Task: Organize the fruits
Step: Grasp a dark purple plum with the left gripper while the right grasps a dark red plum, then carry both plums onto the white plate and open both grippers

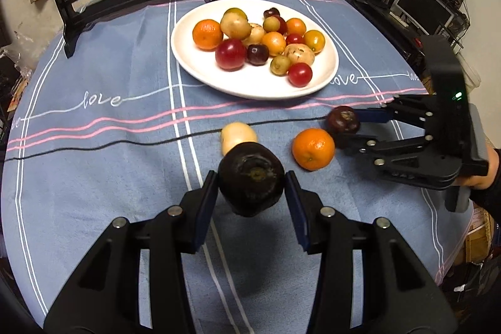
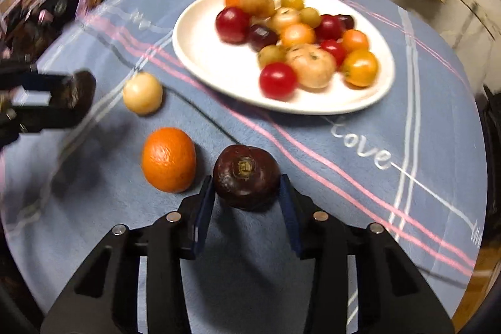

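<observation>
Both grippers carry a dark purple fruit. Left gripper (image 1: 252,188): jaws pinching a dark fruit (image 1: 251,179), pads on its two flanks, stem scar facing the camera; it looks clear of the cloth (image 1: 94,177), with a shadow below. Right gripper (image 2: 245,190): jaws pinching a second dark fruit (image 2: 246,176), scar up, low over the cloth or just touching it; cannot tell which. In the left view the right gripper (image 1: 346,127) comes in from the right side, its fruit (image 1: 343,118) at the fingertips. Loose on the cloth: an orange (image 1: 313,148), just right of and beyond the left jaws and near-touching the right gripper's tips; a pale fruit (image 1: 238,137), straight ahead of the left jaws and partly hidden behind the held fruit. From the right jaws the orange (image 2: 169,159) sits just left, the pale fruit (image 2: 142,93) farther ahead-left. The plate (image 1: 194,64), already heaped with fruit, lies ahead of both jaws, slightly right of the left pair, well apart; from the right pair the plate (image 2: 200,61) is ahead too. The held fruits are roundish, so no long axis matters. Judgement: next move is a carry forward to the plate; the bare near-side rim area looks the safest drop. Neither hand is clearly nearer. Risk: rolling on release.
</observation>
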A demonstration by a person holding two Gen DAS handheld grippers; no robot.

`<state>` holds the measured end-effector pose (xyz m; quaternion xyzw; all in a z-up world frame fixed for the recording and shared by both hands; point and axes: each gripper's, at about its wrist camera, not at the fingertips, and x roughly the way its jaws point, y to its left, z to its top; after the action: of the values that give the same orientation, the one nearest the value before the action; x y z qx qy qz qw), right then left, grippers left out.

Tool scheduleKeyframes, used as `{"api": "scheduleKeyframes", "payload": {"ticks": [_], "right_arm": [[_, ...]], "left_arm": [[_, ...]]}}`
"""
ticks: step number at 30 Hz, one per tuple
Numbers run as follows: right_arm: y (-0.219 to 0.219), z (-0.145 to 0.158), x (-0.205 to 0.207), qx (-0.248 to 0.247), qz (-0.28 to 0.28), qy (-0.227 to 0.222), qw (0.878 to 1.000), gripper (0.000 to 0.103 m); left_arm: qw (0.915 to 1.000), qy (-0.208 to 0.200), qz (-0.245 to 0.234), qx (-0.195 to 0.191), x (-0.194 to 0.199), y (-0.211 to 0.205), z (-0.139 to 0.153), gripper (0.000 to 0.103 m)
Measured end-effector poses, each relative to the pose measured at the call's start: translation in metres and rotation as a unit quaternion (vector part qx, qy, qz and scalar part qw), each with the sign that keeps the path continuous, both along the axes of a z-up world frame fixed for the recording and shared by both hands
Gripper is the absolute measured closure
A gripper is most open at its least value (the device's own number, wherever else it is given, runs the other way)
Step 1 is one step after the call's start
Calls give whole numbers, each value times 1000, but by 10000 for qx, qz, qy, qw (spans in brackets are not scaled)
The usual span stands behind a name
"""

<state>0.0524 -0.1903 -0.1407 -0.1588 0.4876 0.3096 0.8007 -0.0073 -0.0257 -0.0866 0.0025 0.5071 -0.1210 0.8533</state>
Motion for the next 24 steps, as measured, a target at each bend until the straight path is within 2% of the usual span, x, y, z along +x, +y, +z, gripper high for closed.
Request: {"api": "scheduleKeyframes", "payload": {"ticks": [6, 15, 24], "right_arm": [[-19, 18, -27, 277, -240, -12, 9993, 62], [-26, 22, -75, 542, -509, 142, 9971, 61], [-25, 44, -81, 715, -621, -19, 9955, 61]], "left_arm": [[9999, -76, -61, 38, -2, -2, 8, 59], [9995, -49, -209, 229, -5, -14, 11, 58], [9985, -254, -323, 364, 9, -28, 30, 58]]}}
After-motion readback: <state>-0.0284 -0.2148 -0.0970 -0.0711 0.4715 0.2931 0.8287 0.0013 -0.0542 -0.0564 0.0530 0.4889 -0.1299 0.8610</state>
